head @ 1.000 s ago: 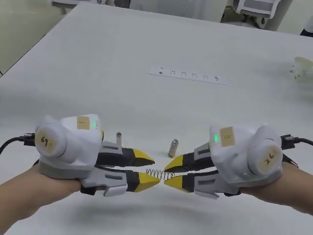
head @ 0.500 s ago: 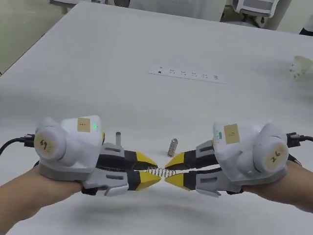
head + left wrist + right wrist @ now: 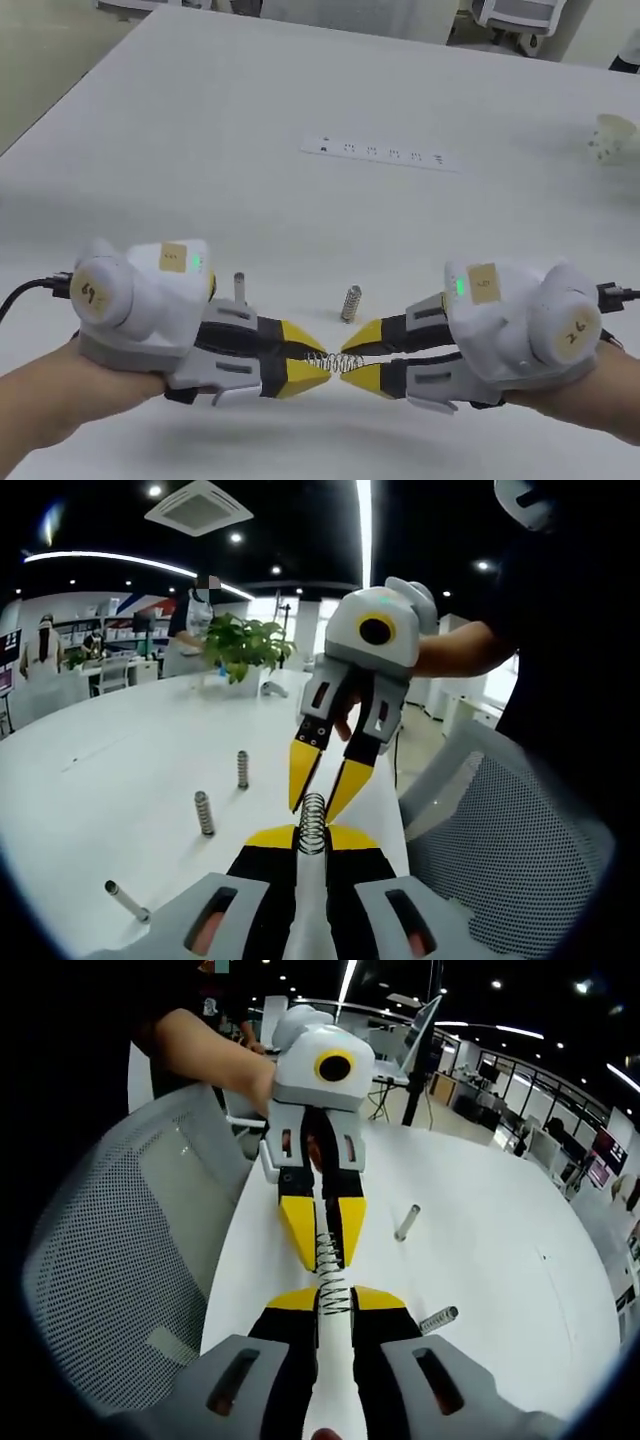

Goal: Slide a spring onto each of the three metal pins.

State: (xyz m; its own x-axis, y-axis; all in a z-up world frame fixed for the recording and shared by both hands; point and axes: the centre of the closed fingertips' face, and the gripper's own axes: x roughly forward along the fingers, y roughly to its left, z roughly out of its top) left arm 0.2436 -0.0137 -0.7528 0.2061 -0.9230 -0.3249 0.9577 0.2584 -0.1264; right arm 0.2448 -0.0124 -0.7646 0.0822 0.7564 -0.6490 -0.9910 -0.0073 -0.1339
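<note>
Springs, 3: one spring (image 3: 313, 822) lies between the facing jaw tips. Left gripper (image 3: 302, 364) is clamped on one end; right gripper (image 3: 357, 361) jaws are narrowly parted round the other, grip unclear. Pins, 3: two sprung pins (image 3: 204, 813) (image 3: 242, 770), one bare pin (image 3: 125, 901), off to one side of the jaws. Left gripper view shows three, head view two.

Bright even ceiling light, soft shadows on table (image 3: 200, 150); fisheye views bent at edges

White worktop (image 3: 200, 120). A white power strip (image 3: 378, 154) lies flat toward the far edge, its long side roughly parallel to that edge. A small white object (image 3: 612, 137), kind unclear, sits at the right edge, well apart from the strip. An office chair (image 3: 515, 15) stands beyond the far right corner. In the left gripper view there is a potted green plant (image 3: 243, 645) at the worktop's far end and a grey mesh chair (image 3: 500, 820) beside the near edge.
</note>
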